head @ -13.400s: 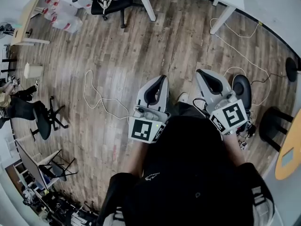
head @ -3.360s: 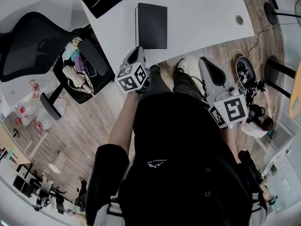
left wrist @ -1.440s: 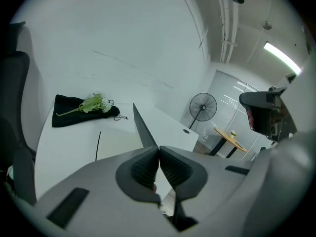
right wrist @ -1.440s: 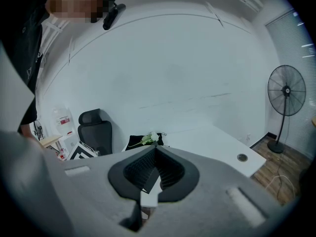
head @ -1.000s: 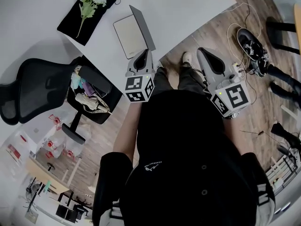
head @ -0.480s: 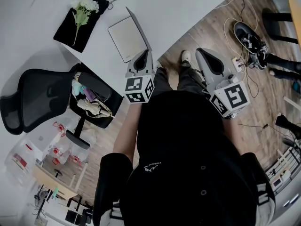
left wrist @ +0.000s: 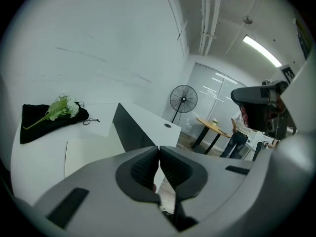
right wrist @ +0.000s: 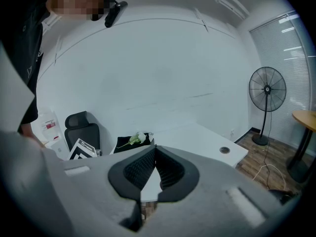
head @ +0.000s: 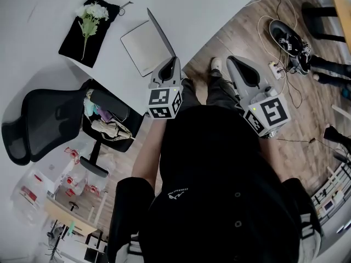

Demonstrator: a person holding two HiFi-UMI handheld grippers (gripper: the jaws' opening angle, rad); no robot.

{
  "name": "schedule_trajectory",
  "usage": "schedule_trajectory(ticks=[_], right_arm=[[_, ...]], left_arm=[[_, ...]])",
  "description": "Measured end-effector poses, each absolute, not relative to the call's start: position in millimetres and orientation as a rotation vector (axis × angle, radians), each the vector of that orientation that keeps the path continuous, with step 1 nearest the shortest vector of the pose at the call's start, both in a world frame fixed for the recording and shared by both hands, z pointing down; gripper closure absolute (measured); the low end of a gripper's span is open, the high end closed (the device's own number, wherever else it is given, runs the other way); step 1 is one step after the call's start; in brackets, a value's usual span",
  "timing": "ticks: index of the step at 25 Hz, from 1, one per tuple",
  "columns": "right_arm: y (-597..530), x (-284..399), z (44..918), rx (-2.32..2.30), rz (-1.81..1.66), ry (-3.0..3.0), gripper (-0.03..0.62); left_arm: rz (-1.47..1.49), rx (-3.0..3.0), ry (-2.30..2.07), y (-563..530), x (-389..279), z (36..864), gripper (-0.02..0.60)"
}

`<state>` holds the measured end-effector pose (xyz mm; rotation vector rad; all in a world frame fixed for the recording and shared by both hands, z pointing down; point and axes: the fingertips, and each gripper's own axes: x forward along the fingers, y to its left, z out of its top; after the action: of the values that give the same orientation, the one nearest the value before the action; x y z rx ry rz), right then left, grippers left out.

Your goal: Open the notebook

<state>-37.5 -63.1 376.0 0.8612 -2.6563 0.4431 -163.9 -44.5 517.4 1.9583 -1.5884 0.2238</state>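
The notebook (head: 141, 48) lies on the white table (head: 203, 10) with a white page showing. Its dark cover (head: 160, 33) stands lifted nearly upright. My left gripper (head: 174, 60) is shut on the cover's near edge. In the left gripper view the cover (left wrist: 129, 130) runs up from the page (left wrist: 91, 157) into the closed jaws of the left gripper (left wrist: 159, 148). My right gripper (head: 231, 59) hangs shut and empty over the floor, right of the table's corner. In its own view the right gripper (right wrist: 155, 148) has nothing between the pads.
A black cloth with white flowers (head: 85, 29) lies left of the notebook. A black office chair (head: 49, 119) with a loaded seat stands by the table. Cables and shoes (head: 285, 37) lie on the wooden floor. A fan (left wrist: 183, 100) and a round table (left wrist: 212, 127) stand beyond.
The left gripper has shifted a little with the cover, which now shows more edge-on and upright. The right gripper has stayed where it was.
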Motion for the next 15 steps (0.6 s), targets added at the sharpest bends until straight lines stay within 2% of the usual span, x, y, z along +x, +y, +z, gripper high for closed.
schedule_trajectory(ticks=[15], right_arm=[[-80.0, -12.1, 381.7, 0.938, 0.476, -2.624, 0.594]], left_arm=[[0.298, 2.010, -1.504, -66.2, -136.0, 529.2, 0.571]])
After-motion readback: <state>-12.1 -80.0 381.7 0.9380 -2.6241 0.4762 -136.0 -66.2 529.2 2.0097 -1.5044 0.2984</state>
